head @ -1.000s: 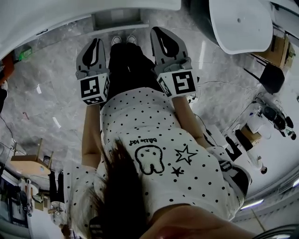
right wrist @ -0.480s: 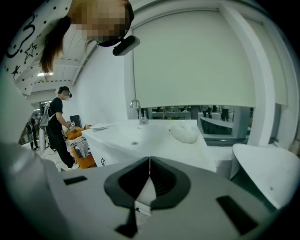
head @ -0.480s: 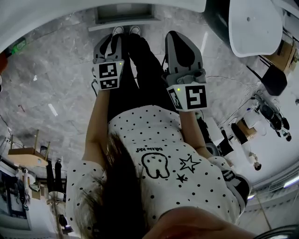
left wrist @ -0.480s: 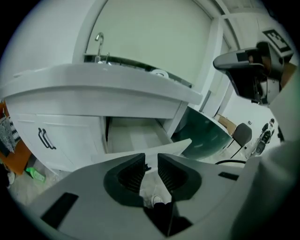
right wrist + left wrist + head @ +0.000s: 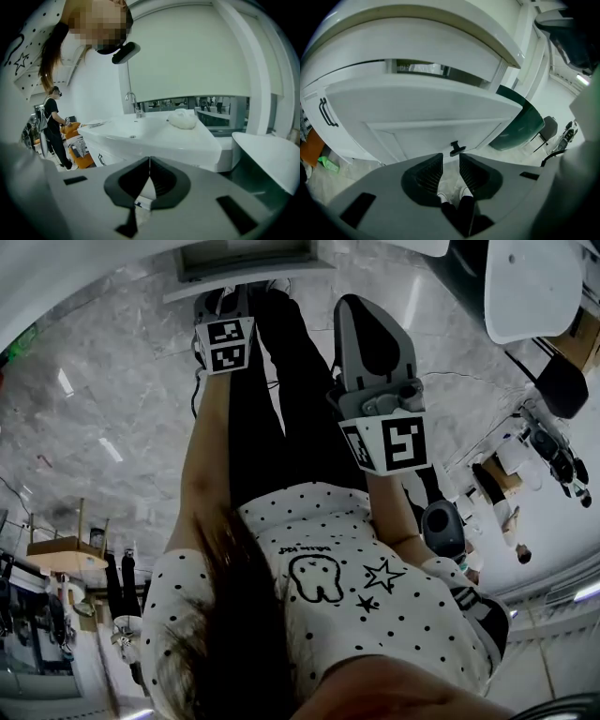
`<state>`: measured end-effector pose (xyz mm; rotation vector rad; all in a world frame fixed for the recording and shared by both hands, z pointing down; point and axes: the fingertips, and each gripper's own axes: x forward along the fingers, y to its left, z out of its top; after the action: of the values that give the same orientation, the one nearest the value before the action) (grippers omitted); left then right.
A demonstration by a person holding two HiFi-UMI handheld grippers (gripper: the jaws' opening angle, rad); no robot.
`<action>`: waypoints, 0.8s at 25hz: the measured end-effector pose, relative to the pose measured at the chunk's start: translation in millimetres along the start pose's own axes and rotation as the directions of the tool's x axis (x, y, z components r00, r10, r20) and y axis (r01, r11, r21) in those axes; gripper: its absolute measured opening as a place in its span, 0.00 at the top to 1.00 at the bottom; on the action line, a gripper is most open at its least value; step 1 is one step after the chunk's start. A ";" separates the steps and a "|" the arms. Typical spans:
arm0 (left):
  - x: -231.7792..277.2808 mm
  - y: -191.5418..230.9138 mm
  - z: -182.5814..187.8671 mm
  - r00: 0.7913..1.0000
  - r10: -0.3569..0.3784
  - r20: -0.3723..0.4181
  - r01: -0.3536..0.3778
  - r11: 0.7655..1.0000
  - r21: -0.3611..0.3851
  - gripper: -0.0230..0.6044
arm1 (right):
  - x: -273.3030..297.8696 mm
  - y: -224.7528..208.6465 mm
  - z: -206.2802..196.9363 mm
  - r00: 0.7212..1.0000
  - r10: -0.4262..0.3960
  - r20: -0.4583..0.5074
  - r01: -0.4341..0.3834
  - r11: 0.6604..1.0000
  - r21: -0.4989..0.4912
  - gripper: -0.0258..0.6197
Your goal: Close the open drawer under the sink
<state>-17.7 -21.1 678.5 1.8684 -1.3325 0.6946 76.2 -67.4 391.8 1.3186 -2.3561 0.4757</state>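
Observation:
Seen from the head, the open drawer (image 5: 248, 261) juts out from the white cabinet at the top edge. My left gripper (image 5: 223, 298) hangs low in front of it. In the left gripper view the drawer's white front (image 5: 422, 112) fills the middle, with its small black handle (image 5: 457, 149) just beyond my left gripper (image 5: 450, 165). Its jaws have just been opening and stand open, with only floor and shoes seen between them. My right gripper (image 5: 358, 310) is held higher beside the person's leg, shut and empty. It (image 5: 149, 161) faces a white sink counter (image 5: 154, 136).
A dark green curved panel (image 5: 520, 126) and a chair (image 5: 548, 126) stand right of the cabinet. Another black handle (image 5: 327, 112) is on the cabinet at left. A faucet (image 5: 133, 103) and a white bundle (image 5: 182, 119) sit on the counter. Another person (image 5: 54, 126) stands far left.
My left gripper has dropped a long way toward the drawer front and its jaws have parted. The right gripper has sunk a little and stays shut.

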 end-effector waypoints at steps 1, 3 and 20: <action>4.7 -0.7 -1.3 1.000 -0.008 -0.001 0.008 1.000 0.001 0.80 | 0.7 0.6 -4.2 1.000 -0.003 -0.006 0.003 1.000 0.006 0.94; 12.5 -5.6 -2.8 1.000 -0.022 0.001 0.022 1.000 0.006 0.79 | 1.0 -0.4 -12.1 1.000 -0.009 -0.016 0.009 1.000 0.020 0.94; 43.5 -10.5 -2.6 0.999 0.029 0.030 -0.030 0.999 0.027 0.77 | -9.2 -9.2 -53.6 0.995 -0.042 -0.088 0.048 0.996 0.071 0.94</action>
<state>6.0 -41.1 710.9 1.8908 -1.3782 0.7069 97.9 -39.9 434.4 1.3529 -2.2533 0.5976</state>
